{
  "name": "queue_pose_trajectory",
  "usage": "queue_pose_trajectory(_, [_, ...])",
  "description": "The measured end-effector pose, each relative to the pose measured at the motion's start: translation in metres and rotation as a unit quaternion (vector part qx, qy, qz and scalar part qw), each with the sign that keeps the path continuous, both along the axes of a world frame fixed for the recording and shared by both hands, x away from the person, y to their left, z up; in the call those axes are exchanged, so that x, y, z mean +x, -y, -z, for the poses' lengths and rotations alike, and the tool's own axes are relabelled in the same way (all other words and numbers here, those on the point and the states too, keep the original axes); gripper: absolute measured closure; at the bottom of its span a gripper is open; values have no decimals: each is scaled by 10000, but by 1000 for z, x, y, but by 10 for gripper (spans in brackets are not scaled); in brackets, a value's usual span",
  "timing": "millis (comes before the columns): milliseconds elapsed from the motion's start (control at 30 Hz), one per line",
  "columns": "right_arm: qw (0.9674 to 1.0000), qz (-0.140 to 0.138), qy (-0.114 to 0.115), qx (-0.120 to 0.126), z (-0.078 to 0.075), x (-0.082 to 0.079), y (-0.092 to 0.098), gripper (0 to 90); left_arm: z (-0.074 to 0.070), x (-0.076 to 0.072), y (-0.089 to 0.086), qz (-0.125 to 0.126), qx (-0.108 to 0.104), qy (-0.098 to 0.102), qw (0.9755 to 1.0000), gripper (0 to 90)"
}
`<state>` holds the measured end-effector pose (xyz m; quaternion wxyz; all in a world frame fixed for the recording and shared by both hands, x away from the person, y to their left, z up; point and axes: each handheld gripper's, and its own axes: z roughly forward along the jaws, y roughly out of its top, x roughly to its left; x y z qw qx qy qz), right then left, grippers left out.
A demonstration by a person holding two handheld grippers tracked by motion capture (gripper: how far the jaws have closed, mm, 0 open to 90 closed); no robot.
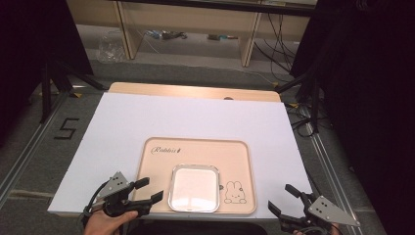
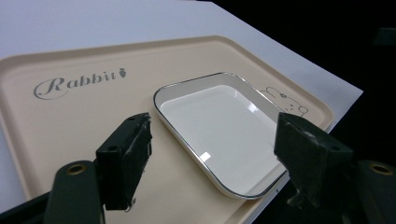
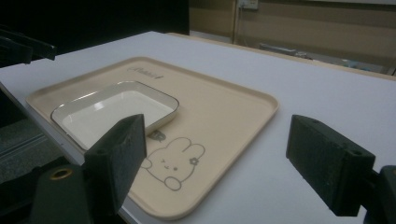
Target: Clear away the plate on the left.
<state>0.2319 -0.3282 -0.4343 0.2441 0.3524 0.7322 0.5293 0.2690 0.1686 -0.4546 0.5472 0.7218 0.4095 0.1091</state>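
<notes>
Enamel-looking white dish (image 1: pixel 194 188), square with rounded corners and a thin dark rim, is sitting flat and empty on the near part of a beige tray (image 1: pixel 195 149), just left of the printed rabbit (image 1: pixel 235 193) drawn at the tray's near right corner. Its glossy floor is catching the room light, so any marks on it are hard to make out. In the left gripper view the dish's (image 2: pixel 219 130) near corner is lying close to the tray's (image 2: pixel 70 121) edge, and part of its right side is being hidden behind one black jaw. Script lettering (image 1: pixel 166 150) is running along the tray's far left; in the right gripper view that lettering is too small to read. The tray is lying on a white sheet (image 1: pixel 147 117) that is covering the counter (image 1: pixel 195 91), whose wooden far edge is peeking out.

The left hand-held gripper (image 1: pixel 150 191) is hovering just beside the tray's near left corner, jaws spread wide with nothing between them. The right hand-held gripper (image 1: pixel 281 198) is waiting off the sheet's near right corner, jaws likewise spread and empty, its body being partly cut off by the bottom edge.
</notes>
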Motion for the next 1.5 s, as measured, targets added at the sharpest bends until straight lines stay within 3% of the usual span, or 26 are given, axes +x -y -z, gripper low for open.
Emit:
queue_pose_trajectory(100, [10000, -43, -34, 69, 1, 0, -1, 206, -2, -2, -2, -44, -7, 43, 10000, 229])
queue_pose_trajectory(133, [9998, -51, 117, 153, 2, 2, -2, 204, -3, -3, -3, -47, -51, 124, 9999, 229])
queue_pose_trajectory(233, [9997, -67, 116, 185, 2, 2, -3, 190, -5, -7, -5, -44, -98, 347, 9993, 202])
queue_pose_trajectory(433, [9998, -82, 126, 129, 2, 2, -2, 170, -5, -13, -8, 84, 8, 443, 9990, 192])
queue_pose_trajectory(633, [9998, -17, 129, 134, 1, 1, -2, 156, -5, -19, -9, 88, -43, 540, 9985, 172])
queue_pose_trajectory(800, [9998, 38, 175, 99, 1, 1, -2, 154, -8, -27, -8, 169, 36, 791, 9967, 163])
queue_pose_trajectory(933, [9999, 35, 102, 114, 1, 0, -3, 155, -6, -30, -8, 189, -19, 812, 9965, 161])
queue_pose_trajectory(1033, [9999, 30, 110, 117, 1, 0, -3, 155, -6, -34, -8, 187, 110, 840, 9962, 161])
queue_pose_trajectory(1067, [9998, -58, -65, 158, 1, -1, -4, 155, -6, -35, -7, 180, 104, 850, 9962, 161])
queue_pose_trajectory(1100, [9999, -77, -41, 146, 1, 0, -4, 155, -6, -37, -6, 95, 60, 794, 9968, 161])
queue_pose_trajectory(1200, [9998, -88, -22, 159, 1, 0, -4, 156, -7, -42, -7, 110, 65, 894, 9959, 161])
queue_pose_trajectory(1233, [9999, -69, 82, 60, 1, 1, -2, 156, -7, -42, -7, 110, 65, 894, 9959, 161])
queue_pose_trajectory(1267, [9999, -79, -35, 140, 1, 0, -4, 156, -7, -43, -6, 107, 69, 919, 9957, 161])
queue_pose_trajectory(1400, [9999, -75, 27, 102, 1, 0, -3, 156, -6, -50, -7, 284, 132, 1065, 9938, 161])
queue_pose_trajectory(1500, [9998, -80, -14, 159, 1, 0, -4, 156, -7, -55, -6, 199, 11, 1065, 9941, 157])
